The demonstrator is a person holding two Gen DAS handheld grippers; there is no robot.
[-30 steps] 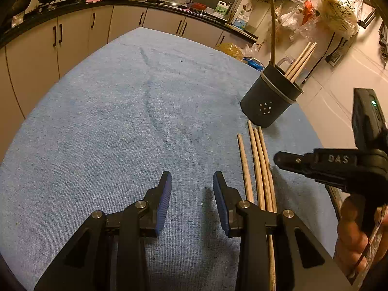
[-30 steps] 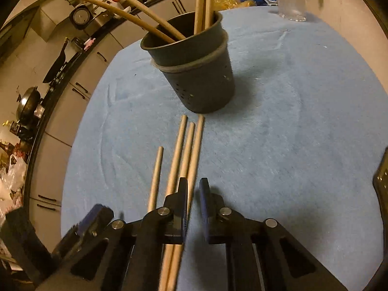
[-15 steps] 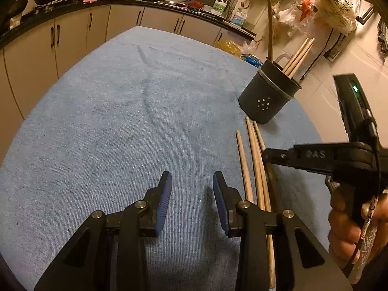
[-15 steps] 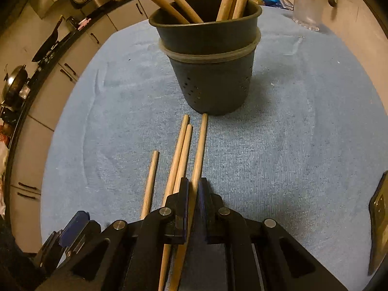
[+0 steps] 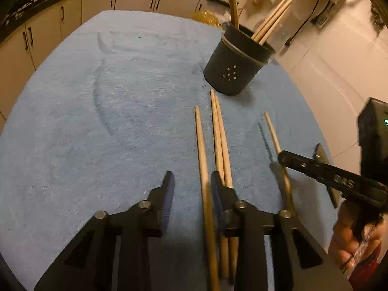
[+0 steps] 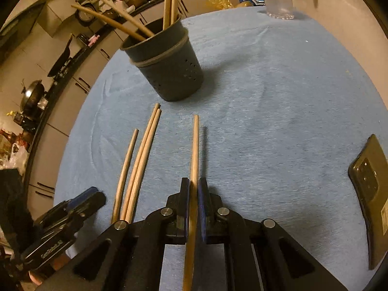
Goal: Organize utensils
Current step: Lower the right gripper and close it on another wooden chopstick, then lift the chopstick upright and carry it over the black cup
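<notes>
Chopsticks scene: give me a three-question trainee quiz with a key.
1. True or false: the right gripper is shut on a chopstick.
2. How many chopsticks lie loose on the cloth, left of the held one?
A. one
B. three
C. five
3. Fill in: the left gripper is ____, with the leftmost loose chopstick running between its fingers.

Key:
1. True; the pads press it on both sides, and its shadow beside it suggests that the tip is off the cloth.
2. B; a single one and a touching pair, all pointing toward the holder.
3. Open.
</notes>
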